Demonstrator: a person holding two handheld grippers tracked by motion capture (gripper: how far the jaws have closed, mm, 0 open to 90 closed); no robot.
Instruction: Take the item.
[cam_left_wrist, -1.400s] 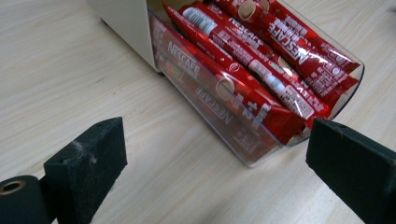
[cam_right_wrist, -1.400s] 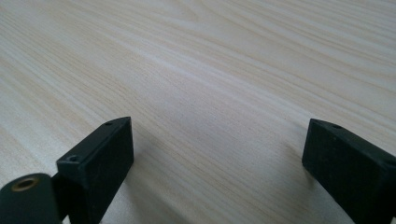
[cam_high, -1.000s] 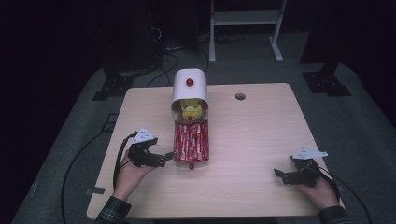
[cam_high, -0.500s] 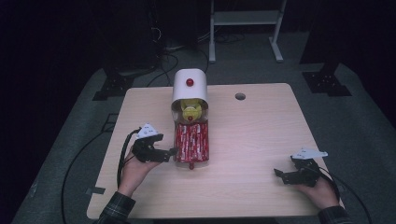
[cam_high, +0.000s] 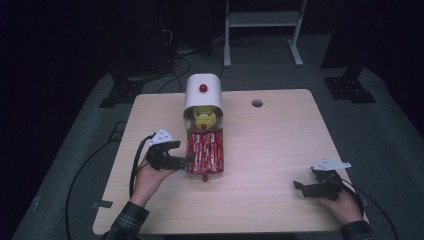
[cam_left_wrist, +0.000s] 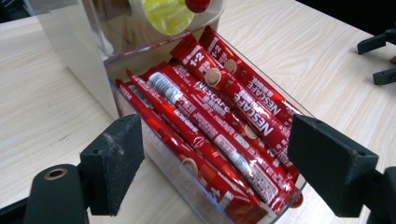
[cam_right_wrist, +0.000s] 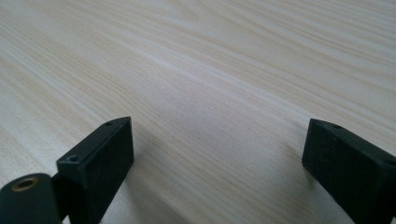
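Item one: clear drawer (cam_left_wrist: 140, 116) of red coffee sticks (cam_left_wrist: 224, 116), pulled out toward me from a white dispenser (cam_high: 202, 91) standing mid-worktop (cam_high: 280, 145), slightly left of centre.

Item two: my left gripper (cam_high: 186, 159), at the drawer's near-left side. Its jaws have just been closing, and in the left gripper view they straddle the drawer's near end with the sticks between them; the pads are not yet pressing, so I log it as spread.

Item three: my right gripper (cam_high: 300, 186), at the near right, well apart from the drawer, jaws spread over bare wood.
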